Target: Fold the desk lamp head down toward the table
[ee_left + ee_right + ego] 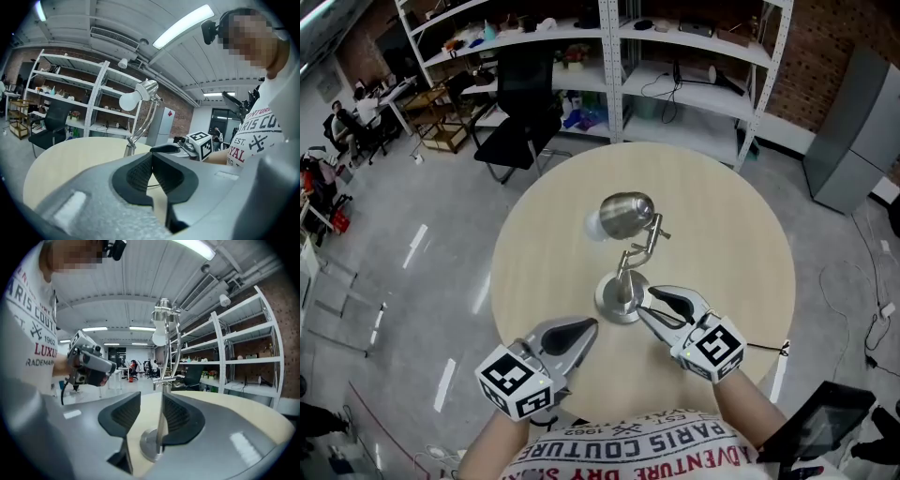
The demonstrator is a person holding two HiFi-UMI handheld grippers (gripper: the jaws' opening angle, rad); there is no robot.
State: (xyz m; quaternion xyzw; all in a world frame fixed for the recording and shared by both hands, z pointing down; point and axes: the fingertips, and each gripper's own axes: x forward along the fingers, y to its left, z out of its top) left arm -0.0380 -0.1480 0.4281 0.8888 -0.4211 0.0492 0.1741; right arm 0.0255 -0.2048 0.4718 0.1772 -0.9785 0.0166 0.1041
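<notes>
A silver desk lamp stands upright on the round beige table (722, 244). Its round base (617, 298) sits near the front, with the bent arm (639, 246) rising to the dome head (624, 216) and white bulb. My right gripper (648, 304) is open just right of the base. In the right gripper view the thin stem (162, 399) stands between the open jaws of this gripper (149, 417), close to the right-hand pad, above the base (149, 446). My left gripper (588, 326) is shut and empty, left of the base; in its own view my left gripper (151, 169) points at the lamp (140, 96).
A black office chair (520, 122) and white metal shelving (675, 56) stand beyond the table's far edge. A grey cabinet (862, 131) is at the right. A dark stand (825, 422) sits on the floor at the lower right.
</notes>
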